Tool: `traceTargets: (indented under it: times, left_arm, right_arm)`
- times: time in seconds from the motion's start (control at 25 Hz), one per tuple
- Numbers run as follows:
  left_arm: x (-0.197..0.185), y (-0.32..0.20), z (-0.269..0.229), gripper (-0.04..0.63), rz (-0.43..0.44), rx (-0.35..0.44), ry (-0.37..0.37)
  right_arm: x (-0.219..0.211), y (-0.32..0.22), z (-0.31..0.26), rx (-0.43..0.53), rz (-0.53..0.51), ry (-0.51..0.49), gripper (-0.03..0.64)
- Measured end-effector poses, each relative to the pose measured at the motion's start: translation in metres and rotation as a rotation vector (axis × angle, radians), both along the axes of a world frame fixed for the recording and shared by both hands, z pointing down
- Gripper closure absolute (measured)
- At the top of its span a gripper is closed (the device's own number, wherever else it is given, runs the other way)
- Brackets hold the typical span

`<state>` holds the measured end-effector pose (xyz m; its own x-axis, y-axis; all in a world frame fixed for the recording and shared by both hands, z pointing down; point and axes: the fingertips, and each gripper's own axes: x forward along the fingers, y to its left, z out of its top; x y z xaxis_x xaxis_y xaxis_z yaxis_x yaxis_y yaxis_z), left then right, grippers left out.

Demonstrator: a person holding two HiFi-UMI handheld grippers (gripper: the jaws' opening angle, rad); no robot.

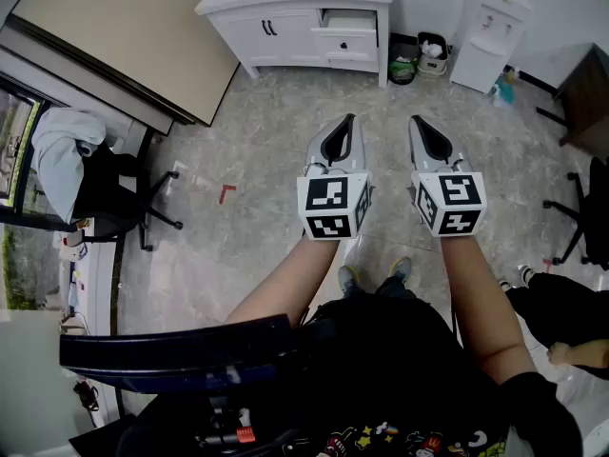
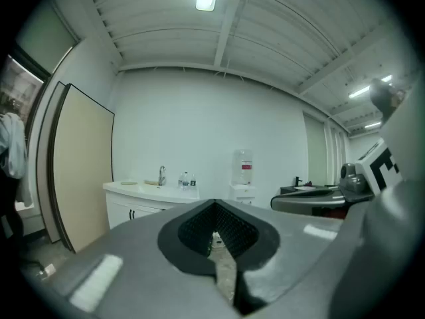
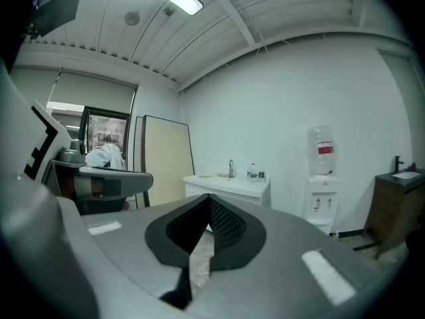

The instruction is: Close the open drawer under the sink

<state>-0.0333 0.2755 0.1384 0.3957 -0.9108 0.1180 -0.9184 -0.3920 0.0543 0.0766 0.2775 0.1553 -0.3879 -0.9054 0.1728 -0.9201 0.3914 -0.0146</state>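
The white sink cabinet (image 1: 300, 17) stands against the far wall, well ahead of me across the floor. Its upper right drawer (image 1: 348, 18) is pulled out a little. Both grippers are held out side by side at waist height, pointing toward the cabinet and far short of it. The left gripper (image 1: 349, 120) is shut with nothing in it, and so is the right gripper (image 1: 416, 120). In the left gripper view the cabinet (image 2: 143, 201) shows small beyond the shut jaws (image 2: 215, 209). In the right gripper view the cabinet (image 3: 229, 186) also lies far off, past the shut jaws (image 3: 208, 202).
A white water dispenser (image 1: 487, 31) and two small bins (image 1: 419, 57) stand right of the cabinet. A large beige board (image 1: 124, 41) leans at the left wall. A black office chair (image 1: 109, 193) with draped cloth is at left, a dark desk (image 1: 585, 93) and chair (image 1: 592, 219) at right.
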Motion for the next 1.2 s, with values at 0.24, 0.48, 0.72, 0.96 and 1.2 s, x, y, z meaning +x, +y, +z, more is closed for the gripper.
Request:
traceTargets:
  times: [0.24, 0.48, 0.72, 0.96, 1.2]
  left_arm:
    - [0.007, -0.009, 0.002, 0.595, 0.001, -0.006, 0.0]
    - [0.021, -0.026, 0.011, 0.595, -0.013, -0.015, 0.003]
    - [0.052, -0.053, 0.029, 0.595, -0.043, -0.014, -0.019]
    - [0.051, -0.119, 0.054, 0.595, -0.045, -0.063, -0.02]
    - [0.032, -0.257, 0.097, 0.595, 0.001, -0.11, -0.017]
  right_arm:
    - [0.007, -0.01, 0.001, 0.008, -0.008, -0.015, 0.594]
    - [0.025, -0.023, 0.008, 0.004, -0.011, -0.015, 0.594]
    - [0.057, -0.053, 0.023, 0.005, -0.068, -0.023, 0.594]
    - [0.056, -0.12, 0.046, -0.025, -0.095, -0.028, 0.594]
    - [0.028, -0.242, 0.077, -0.064, -0.079, -0.007, 0.594]
